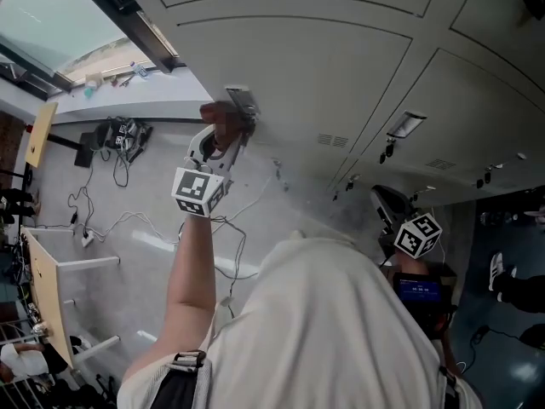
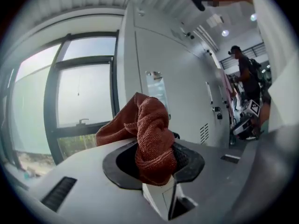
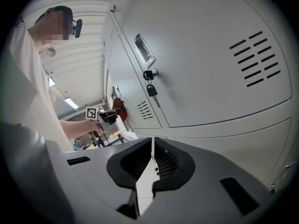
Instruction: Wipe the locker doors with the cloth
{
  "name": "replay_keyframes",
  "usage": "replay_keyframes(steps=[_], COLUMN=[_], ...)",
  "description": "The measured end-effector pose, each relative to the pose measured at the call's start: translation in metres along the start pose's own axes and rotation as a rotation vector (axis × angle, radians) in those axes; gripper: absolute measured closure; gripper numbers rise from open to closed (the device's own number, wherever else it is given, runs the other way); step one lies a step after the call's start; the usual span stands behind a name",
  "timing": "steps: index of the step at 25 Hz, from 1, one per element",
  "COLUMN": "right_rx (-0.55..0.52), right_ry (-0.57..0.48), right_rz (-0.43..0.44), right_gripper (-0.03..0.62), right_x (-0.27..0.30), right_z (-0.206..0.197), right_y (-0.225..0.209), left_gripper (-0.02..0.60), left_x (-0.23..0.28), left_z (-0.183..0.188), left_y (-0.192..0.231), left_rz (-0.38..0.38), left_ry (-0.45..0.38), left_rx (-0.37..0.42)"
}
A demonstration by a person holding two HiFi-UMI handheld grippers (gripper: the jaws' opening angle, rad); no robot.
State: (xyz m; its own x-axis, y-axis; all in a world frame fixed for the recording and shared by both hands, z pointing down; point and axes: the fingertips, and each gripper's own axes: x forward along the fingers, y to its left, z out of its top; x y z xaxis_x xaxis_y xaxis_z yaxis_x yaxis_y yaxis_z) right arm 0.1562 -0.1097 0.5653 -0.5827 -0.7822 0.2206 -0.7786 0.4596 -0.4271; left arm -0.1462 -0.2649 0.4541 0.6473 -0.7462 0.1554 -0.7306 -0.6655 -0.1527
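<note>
Rust-red cloth (image 2: 150,139) sits bunched in the clamped left tongs (image 1: 226,135), raised high, with the locker door (image 1: 341,66) lying just ahead and to their right. Right tongs (image 3: 152,158) hang lower, closed on nothing, so the left tongs look the nearer for wiping.

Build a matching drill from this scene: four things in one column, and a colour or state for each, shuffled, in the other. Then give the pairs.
Column one:
1. cloth
2. left gripper
3. right gripper
4. key

Column two:
A. shut, nothing between the jaws
B. hanging from a lock
C. rust-red
D. shut, gripping something

Pairs: 1-C, 2-D, 3-A, 4-B.
</note>
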Motion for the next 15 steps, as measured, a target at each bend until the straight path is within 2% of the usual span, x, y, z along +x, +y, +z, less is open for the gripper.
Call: replay_keyframes(steps=[2,6,7,12,15], right_rx=[0.006,0.011,0.013,0.02,0.019], right_ry=[-0.001,-0.004,-0.004,-0.002,0.003], right_rz=[-0.003,0.001,0.001,0.006,0.009], right_gripper=[0.565,0.565,0.565,0.565,0.565], right_x=[0.001,0.003,0.003,0.001,0.0], right_z=[-0.002,-0.003,-0.004,-0.006,-0.005], right_y=[0.002,0.007,0.006,0.005,0.006], left_gripper=[0.464,0.464,0.464,0.468,0.469], left_x=[-0.002,-0.007,-0.005,0.0,0.003], left_z=[0.015,0.029,0.027,-0.004,-0.02], left_y=[0.002,0.003,0.0,-0.006,-0.019], left_rz=[-0.002,0.073,0.082,0.12,0.083], left_ry=[0.011,0.052,0.058,0.069,0.086], left_rx=[0.088,0.25,0.251,0.094,0.022])
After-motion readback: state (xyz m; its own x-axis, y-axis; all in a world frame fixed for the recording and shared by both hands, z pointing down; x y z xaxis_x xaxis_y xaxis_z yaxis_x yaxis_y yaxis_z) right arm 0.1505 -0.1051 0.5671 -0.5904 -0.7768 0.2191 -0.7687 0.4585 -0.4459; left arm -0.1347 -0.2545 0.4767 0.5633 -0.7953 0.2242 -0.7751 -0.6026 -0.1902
